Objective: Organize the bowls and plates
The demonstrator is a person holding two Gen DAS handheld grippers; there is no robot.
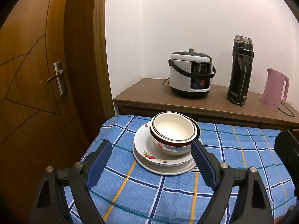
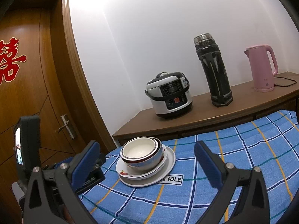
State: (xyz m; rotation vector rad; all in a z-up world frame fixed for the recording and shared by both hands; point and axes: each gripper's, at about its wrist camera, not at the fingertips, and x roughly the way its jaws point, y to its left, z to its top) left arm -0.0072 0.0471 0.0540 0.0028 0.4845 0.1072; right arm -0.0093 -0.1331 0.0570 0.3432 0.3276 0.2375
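Nested white bowls [image 1: 174, 130] [image 2: 141, 154] with dark rims stand on stacked white plates [image 1: 147, 155] [image 2: 168, 165], the upper plate bearing red flowers. The stack sits on a blue checked tablecloth [image 1: 168, 192] [image 2: 233, 143]. My left gripper [image 1: 151, 155] is open, its blue pads either side of the stack's near edge, slightly short of it. My right gripper [image 2: 147, 155] is also open and holds nothing; the stack shows between its pads, a little beyond them. Behind the right gripper's left finger, the body of the left gripper [image 2: 89, 175] shows.
Behind the table runs a brown sideboard [image 1: 149, 93] [image 2: 196, 119] holding a white rice cooker [image 1: 190, 74] [image 2: 170, 95], a tall black flask [image 1: 241, 71] [image 2: 213, 71] and a pink kettle [image 1: 274, 89] [image 2: 261, 68]. A wooden door [image 1: 37, 74] [image 2: 28, 93] stands at the left.
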